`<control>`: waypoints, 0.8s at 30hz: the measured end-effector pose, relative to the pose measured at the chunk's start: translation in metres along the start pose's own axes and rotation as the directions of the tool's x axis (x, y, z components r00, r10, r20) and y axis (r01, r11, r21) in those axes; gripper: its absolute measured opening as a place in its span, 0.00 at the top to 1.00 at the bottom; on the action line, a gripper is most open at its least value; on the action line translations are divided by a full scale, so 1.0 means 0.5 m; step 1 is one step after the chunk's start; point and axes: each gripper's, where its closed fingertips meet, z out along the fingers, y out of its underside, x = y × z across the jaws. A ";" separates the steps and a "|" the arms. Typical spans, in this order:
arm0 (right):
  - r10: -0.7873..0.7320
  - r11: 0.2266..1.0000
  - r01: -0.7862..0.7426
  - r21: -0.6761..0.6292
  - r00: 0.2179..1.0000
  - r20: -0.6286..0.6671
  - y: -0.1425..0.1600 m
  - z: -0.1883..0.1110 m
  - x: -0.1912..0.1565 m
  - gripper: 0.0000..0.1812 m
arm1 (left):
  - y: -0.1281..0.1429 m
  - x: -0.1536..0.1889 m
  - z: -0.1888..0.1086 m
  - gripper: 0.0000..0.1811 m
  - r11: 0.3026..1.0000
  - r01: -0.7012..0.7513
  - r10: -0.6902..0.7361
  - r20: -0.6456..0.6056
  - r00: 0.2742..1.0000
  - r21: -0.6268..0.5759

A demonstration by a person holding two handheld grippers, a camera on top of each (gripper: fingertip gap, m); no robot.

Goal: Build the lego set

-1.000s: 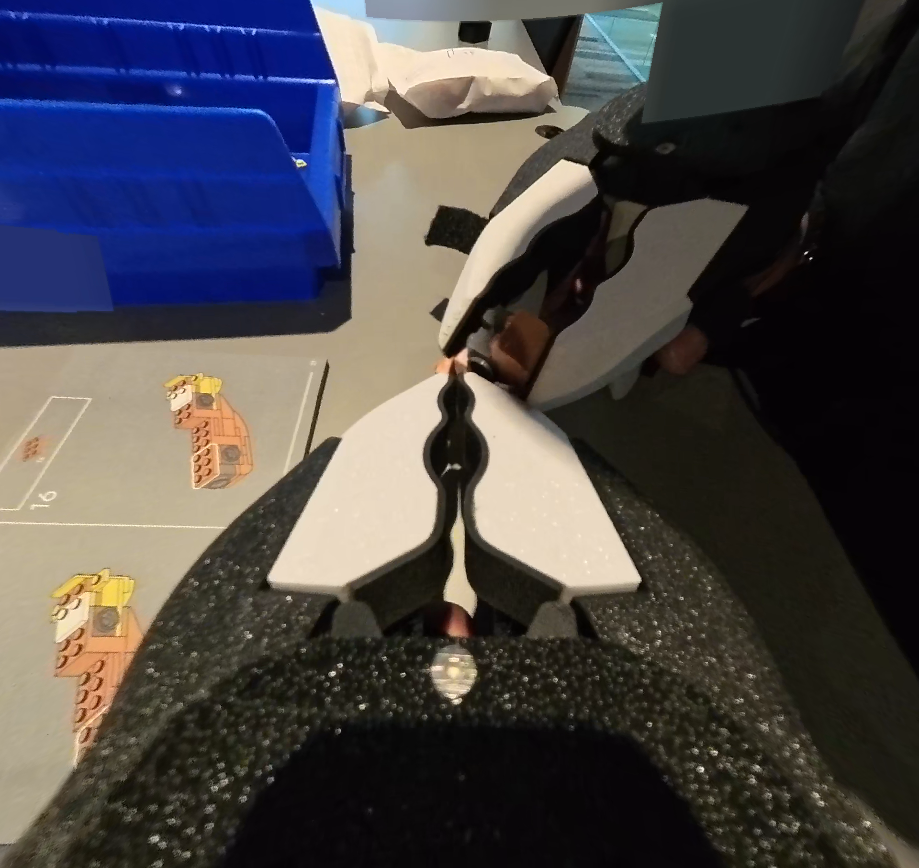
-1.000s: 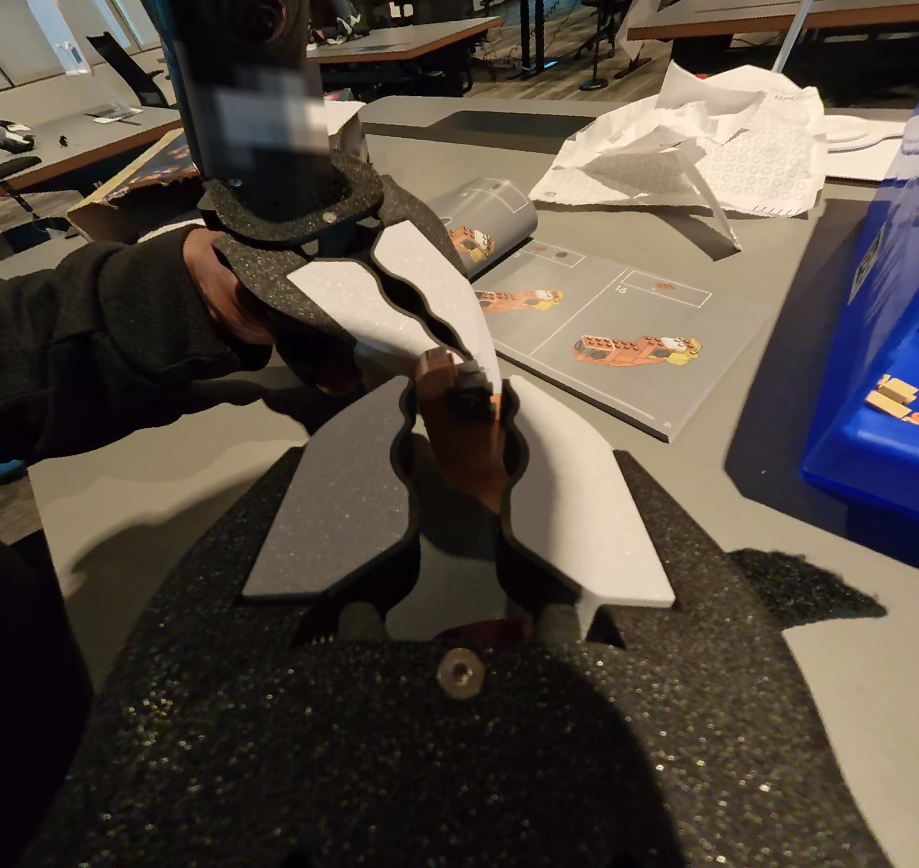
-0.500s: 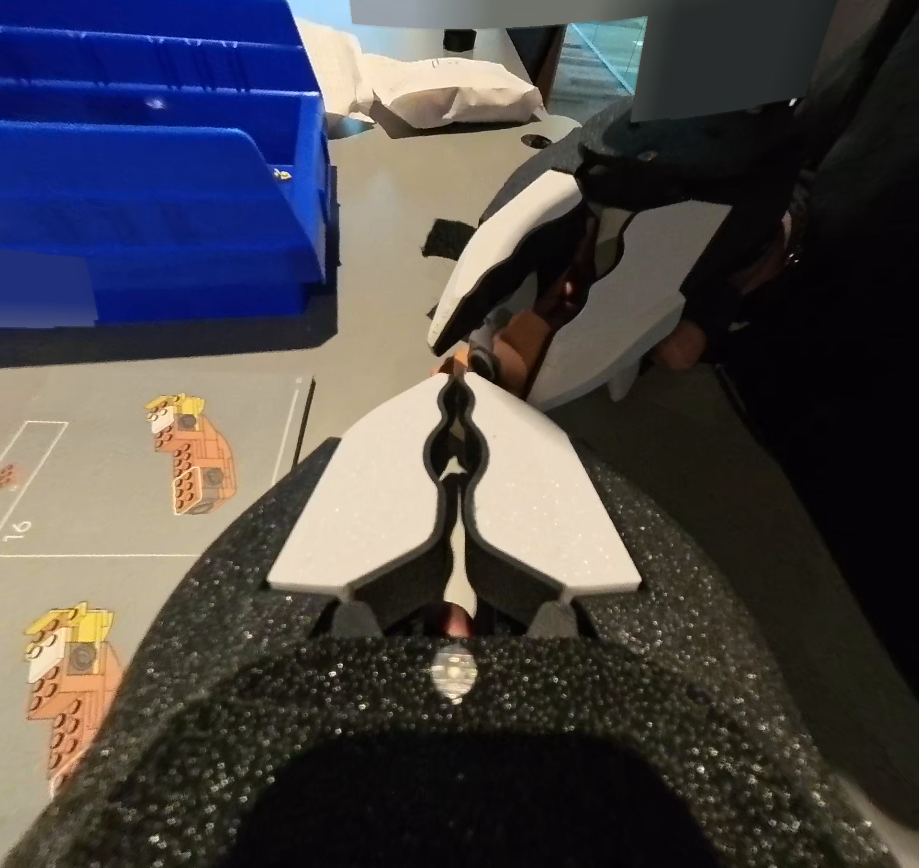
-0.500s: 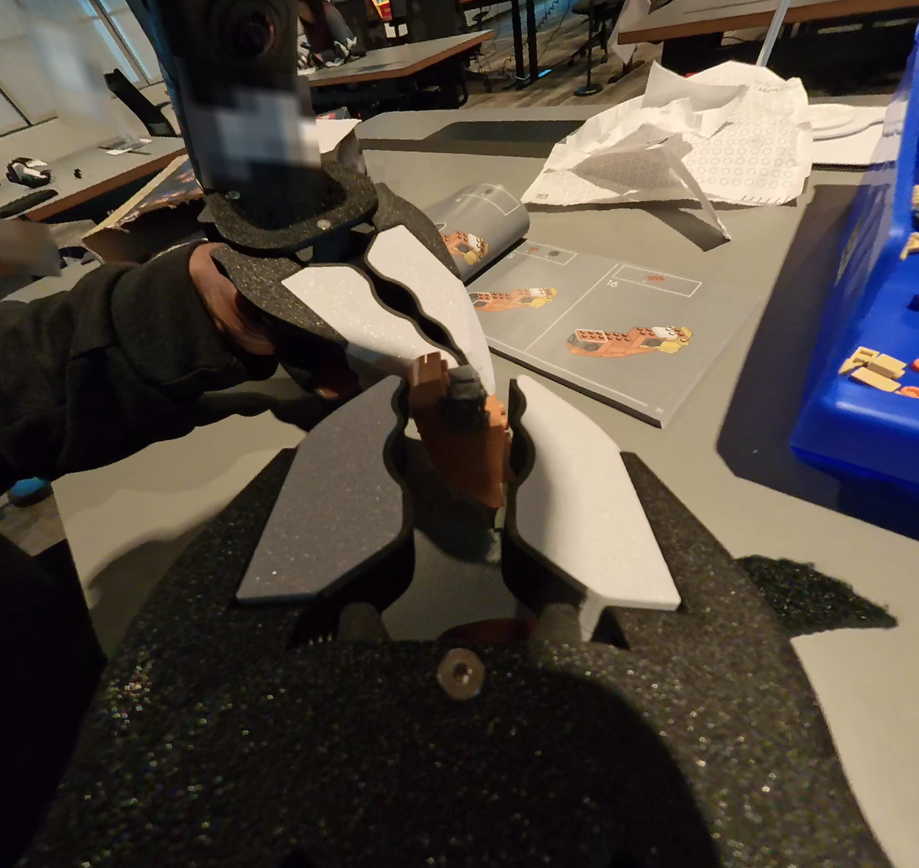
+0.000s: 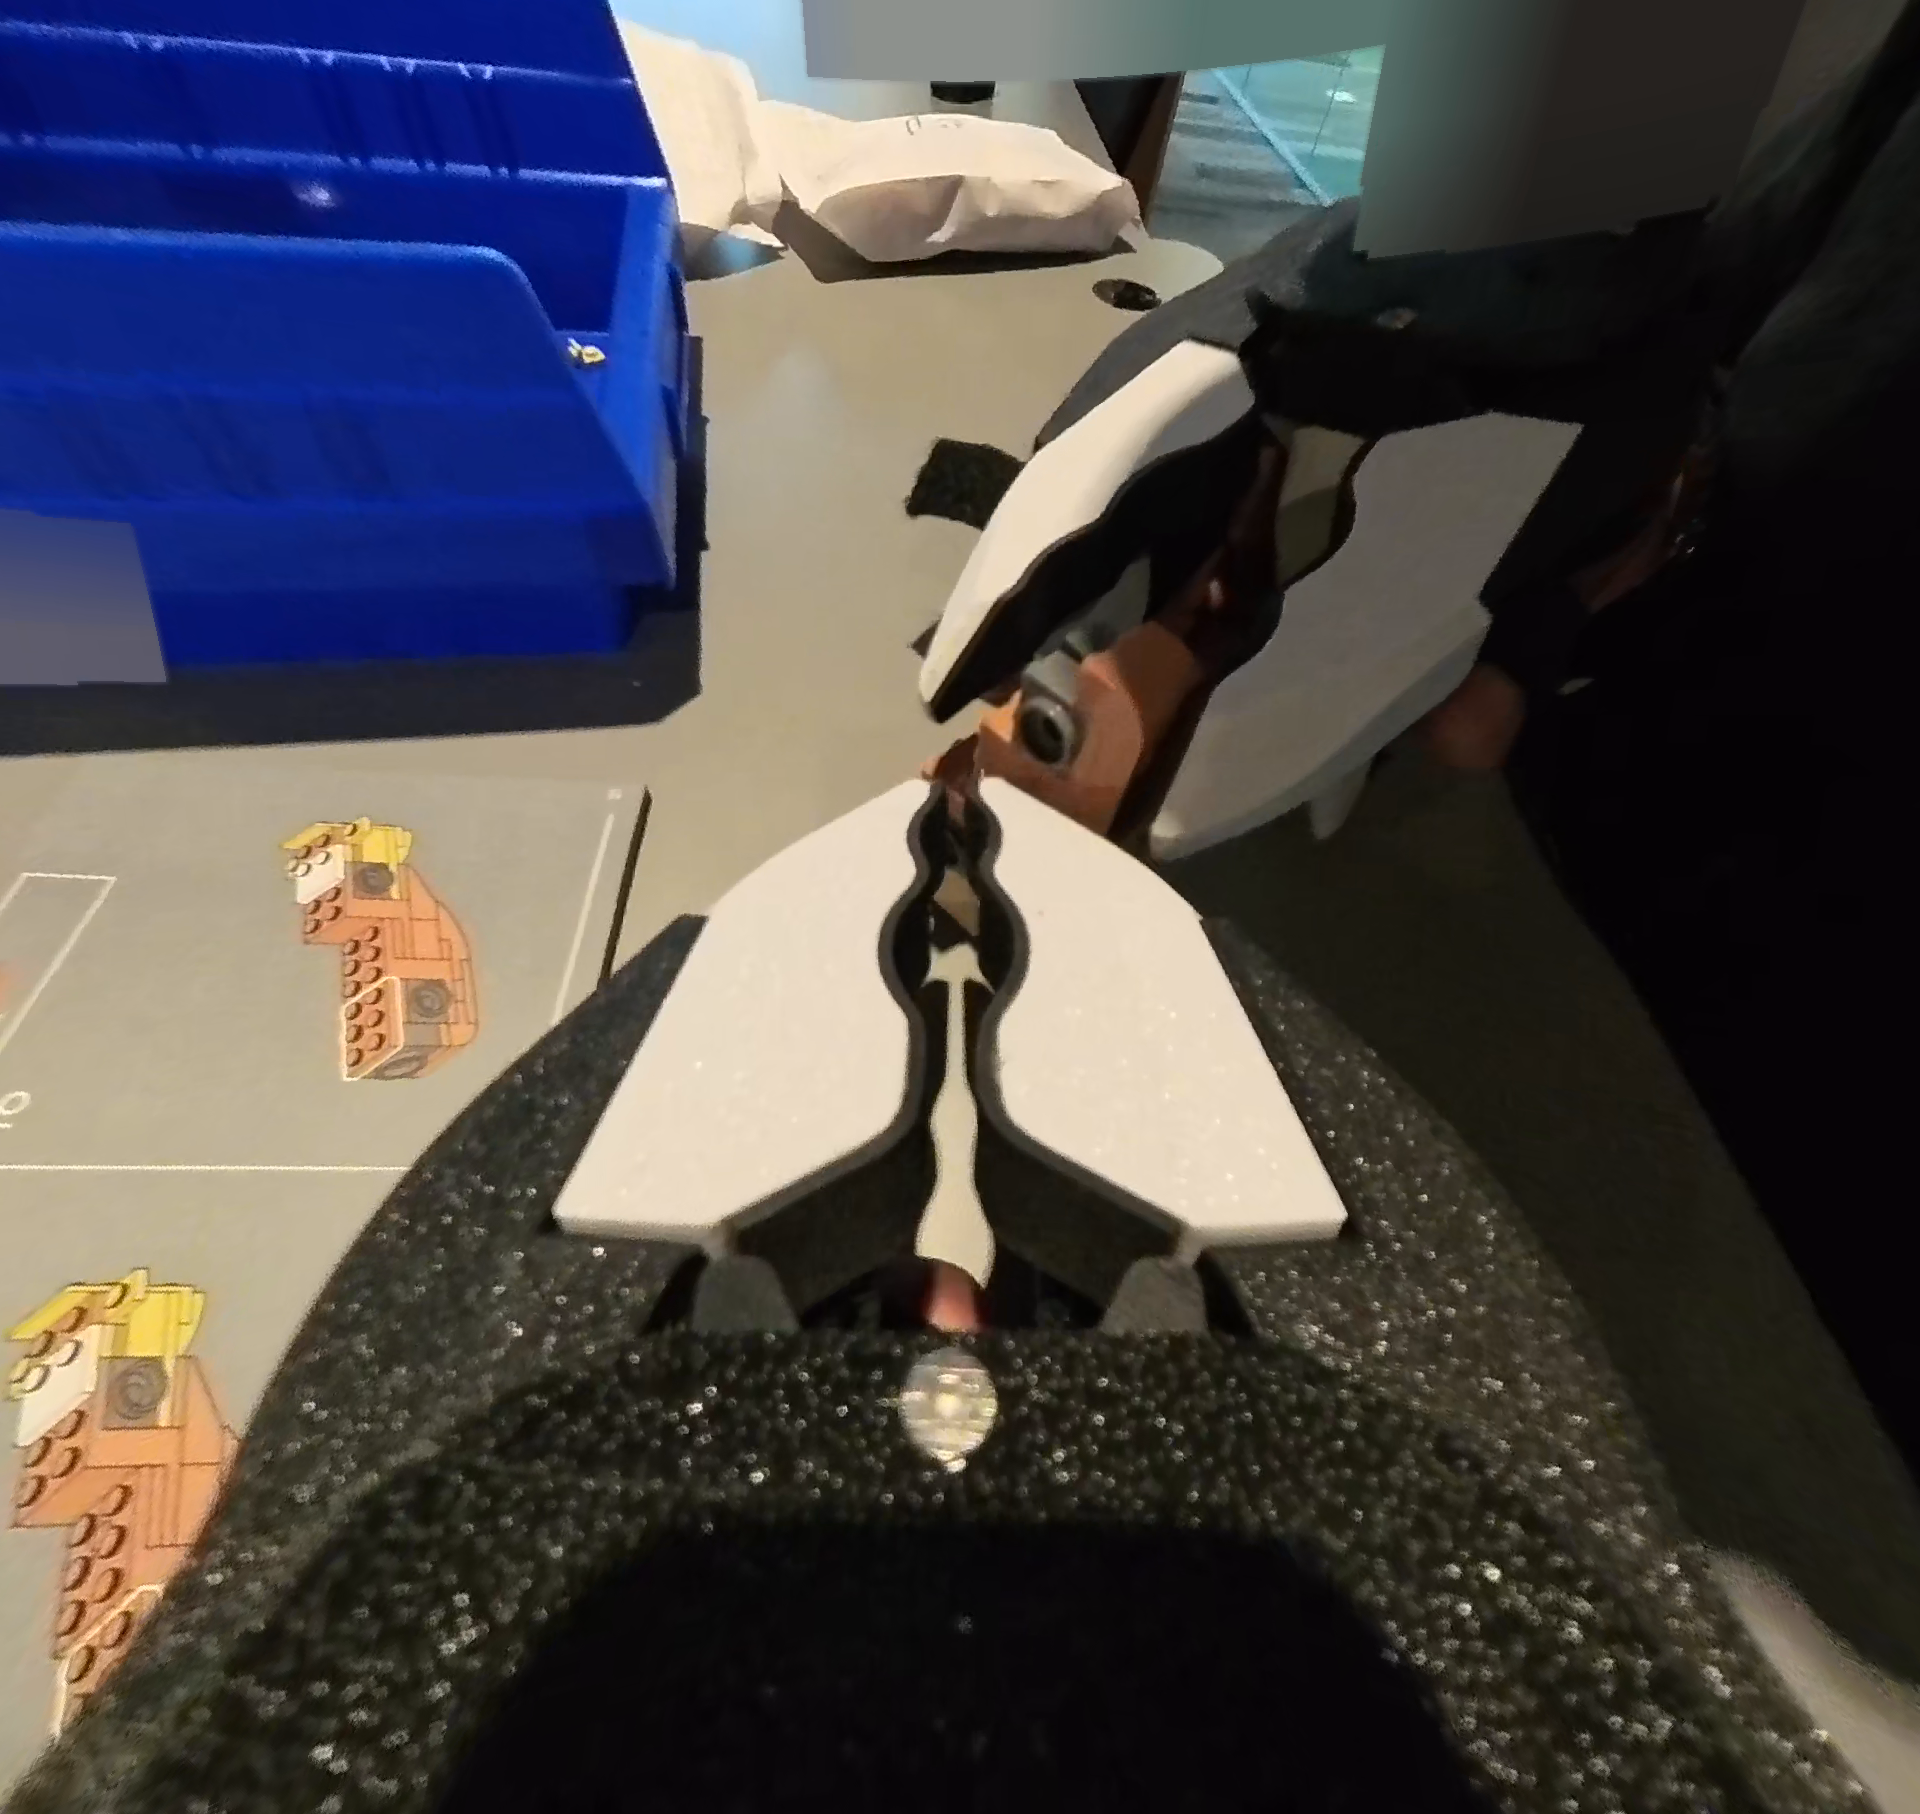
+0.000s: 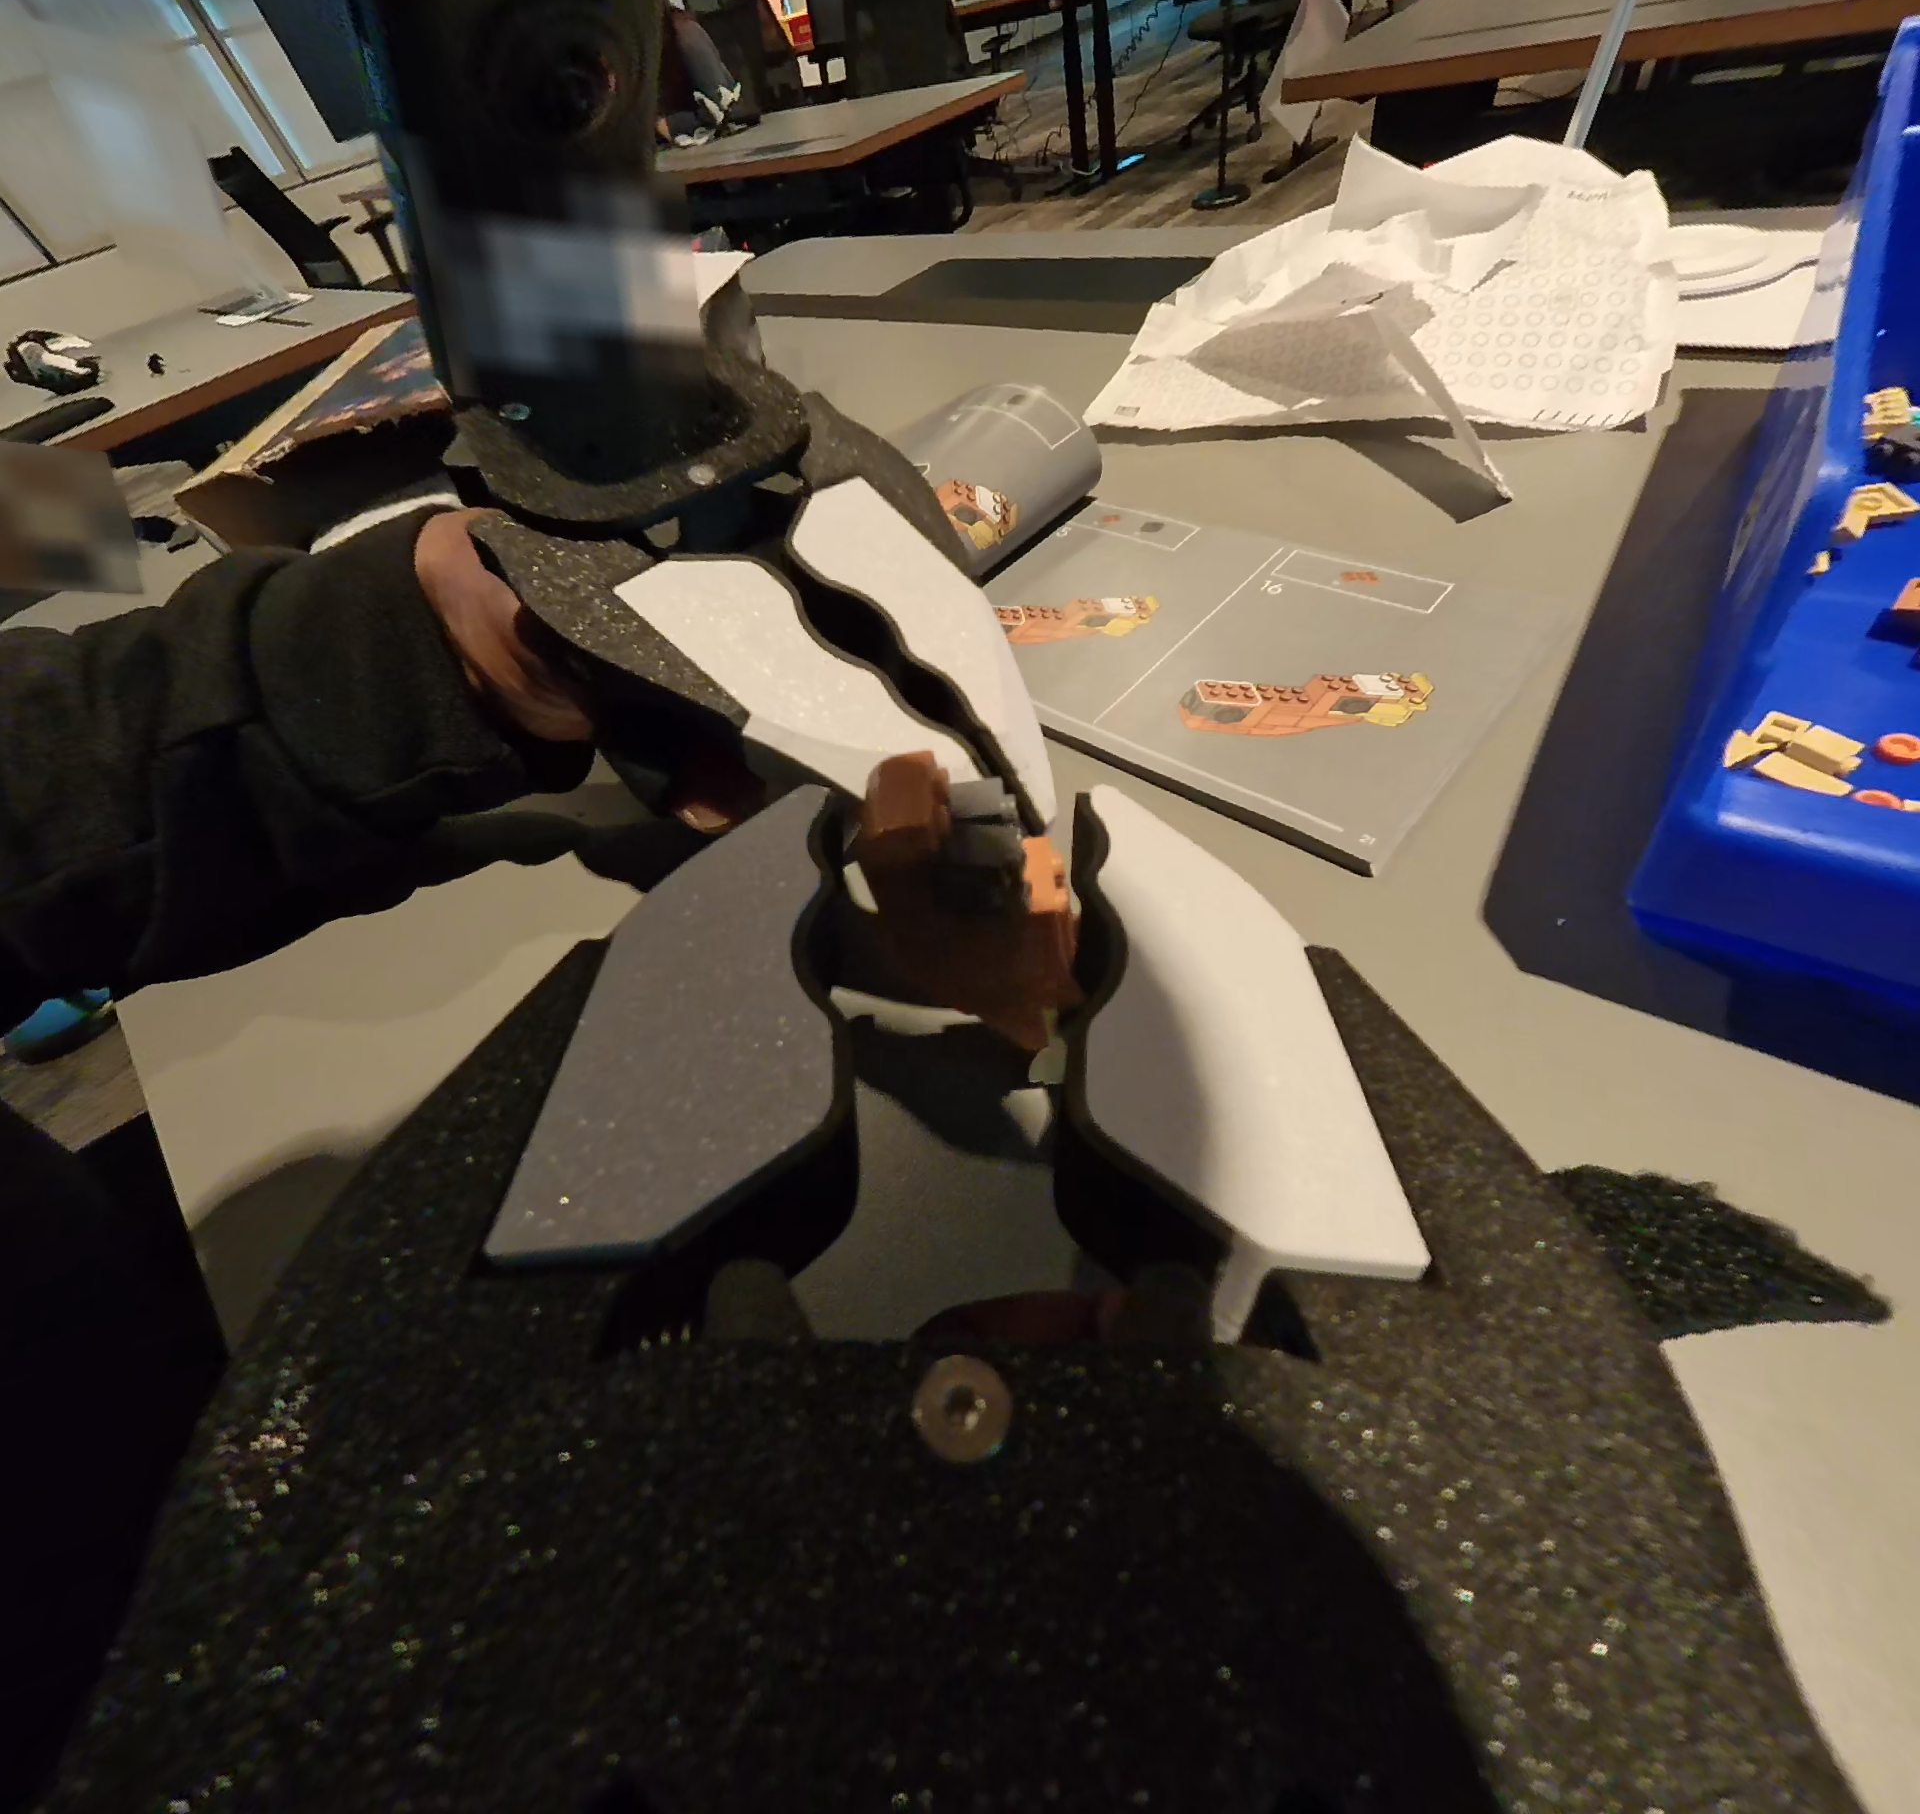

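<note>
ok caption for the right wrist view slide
Right tongs grip the brown lego assembly; left tongs touch its top.

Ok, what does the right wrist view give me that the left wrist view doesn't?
Only the right wrist view shows loose pieces in the blue bin, the crumpled white paper, the booklet's curled page, and the hand holding the left gripper.

Only the left wrist view shows a small piece pinched in the left gripper's tips, and the round grey fitting on the build's end.

Both show the brown lego build in the right gripper, the open instruction booklet and the grey table.
</note>
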 end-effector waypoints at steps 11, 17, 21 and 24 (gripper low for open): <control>-0.049 0.998 0.052 0.021 0.992 -0.113 0.007 -0.047 0.005 0.72 | 0.001 -0.002 -0.001 0.98 1.000 -0.010 0.010 0.024 1.000 0.001; -0.117 0.993 0.121 0.015 0.981 -0.156 0.010 -0.052 -0.010 0.75 | -0.003 0.003 -0.004 0.98 1.000 -0.016 0.016 0.021 1.000 0.014; -0.119 0.992 0.124 0.018 0.979 -0.167 0.008 -0.045 -0.011 0.77 | -0.003 0.006 -0.003 0.98 0.999 -0.032 0.032 0.021 0.999 0.008; -0.121 0.992 0.127 0.023 0.977 -0.175 0.005 -0.043 -0.009 0.77 | -0.008 0.008 -0.004 0.98 0.999 -0.039 0.039 0.020 0.999 0.016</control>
